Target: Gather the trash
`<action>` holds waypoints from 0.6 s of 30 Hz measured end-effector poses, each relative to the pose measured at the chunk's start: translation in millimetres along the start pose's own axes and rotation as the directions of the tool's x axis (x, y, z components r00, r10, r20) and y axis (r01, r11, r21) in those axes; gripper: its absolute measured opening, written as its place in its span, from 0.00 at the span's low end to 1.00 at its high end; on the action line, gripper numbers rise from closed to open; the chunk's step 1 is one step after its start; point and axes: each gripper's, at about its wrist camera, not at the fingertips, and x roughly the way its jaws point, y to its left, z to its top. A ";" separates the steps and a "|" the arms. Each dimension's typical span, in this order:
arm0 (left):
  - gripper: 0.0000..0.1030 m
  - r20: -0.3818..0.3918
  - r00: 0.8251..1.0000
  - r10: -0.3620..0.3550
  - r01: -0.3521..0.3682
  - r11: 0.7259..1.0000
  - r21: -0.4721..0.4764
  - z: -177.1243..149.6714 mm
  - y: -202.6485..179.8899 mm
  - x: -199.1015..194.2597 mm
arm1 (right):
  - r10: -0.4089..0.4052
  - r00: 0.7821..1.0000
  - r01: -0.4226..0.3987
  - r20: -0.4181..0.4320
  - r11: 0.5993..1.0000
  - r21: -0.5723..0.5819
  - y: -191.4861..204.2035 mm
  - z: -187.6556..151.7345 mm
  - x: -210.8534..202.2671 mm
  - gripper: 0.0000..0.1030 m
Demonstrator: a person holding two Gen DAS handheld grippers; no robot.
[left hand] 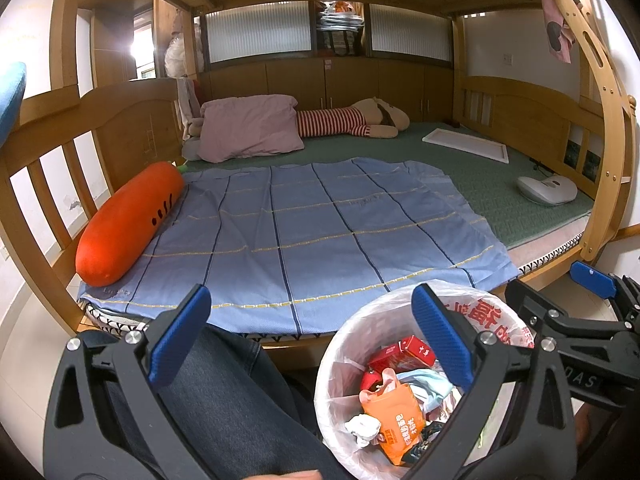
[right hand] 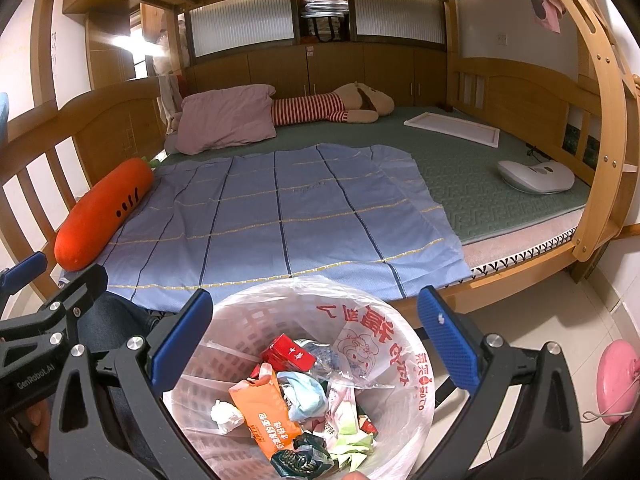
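A white lattice waste bin [right hand: 240, 320] lined with a clear printed bag stands on the floor in front of the bed. It holds an orange packet [right hand: 262, 412], a red box [right hand: 290, 354], a crumpled white tissue [right hand: 226, 416], a pale blue mask [right hand: 306, 396] and dark green wrappers [right hand: 302, 458]. My right gripper [right hand: 316, 336] hangs open directly over the bin with nothing between its fingers. My left gripper [left hand: 312, 336] is open and empty too, just left of the bin [left hand: 340, 344], above a leg in jeans [left hand: 224, 380]. Each gripper shows at the edge of the other's view.
A wooden bunk bed carries a blue checked sheet [left hand: 304, 216], an orange carrot cushion [left hand: 128, 220], a pink pillow [left hand: 248, 128], a striped plush [left hand: 352, 120], a white panel [left hand: 466, 142] and a white device [left hand: 546, 190]. A curved ladder [right hand: 604, 152] rises at right. A pink object [right hand: 616, 380] lies on the tiled floor.
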 end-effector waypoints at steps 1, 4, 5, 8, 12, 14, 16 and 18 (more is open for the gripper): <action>0.97 0.000 1.000 0.000 0.000 1.000 0.001 0.3 -0.2 0.2 | 0.000 1.000 0.000 0.000 1.000 0.000 0.1 0.0 -0.1 0.97; 0.97 0.001 1.000 0.000 0.000 1.000 0.000 0.4 0.1 -0.4 | 0.001 1.000 -0.001 0.000 1.000 0.000 -0.5 0.2 -0.2 0.97; 0.97 0.000 1.000 0.000 0.000 1.000 0.000 0.6 -0.2 0.0 | 0.001 1.000 -0.001 0.000 1.000 0.000 -0.8 0.2 -0.2 0.97; 0.97 -0.001 1.000 0.000 0.000 1.000 0.001 0.0 -0.4 0.7 | 0.001 1.000 -0.001 0.000 1.000 -0.001 -0.6 0.5 0.4 0.97; 0.97 -0.002 1.000 -0.004 0.004 1.000 0.000 -1.4 -0.6 1.0 | 0.001 1.000 -0.001 -0.002 1.000 -0.001 -1.2 0.6 0.0 0.97; 0.97 -0.003 1.000 -0.008 0.008 1.000 -0.002 -3.5 0.1 0.4 | 0.000 1.000 0.000 0.000 1.000 -0.001 -1.4 0.9 -0.2 0.97; 0.97 -0.005 1.000 -0.001 0.001 1.000 -0.002 -6.4 0.0 0.0 | 0.002 1.000 -0.002 0.001 1.000 -0.001 -1.9 1.5 0.3 0.97; 0.97 -0.006 1.000 0.003 -0.003 1.000 -0.002 -9.8 -1.1 -0.7 | 0.002 1.000 -0.002 0.003 1.000 -0.001 -3.3 0.1 1.0 0.97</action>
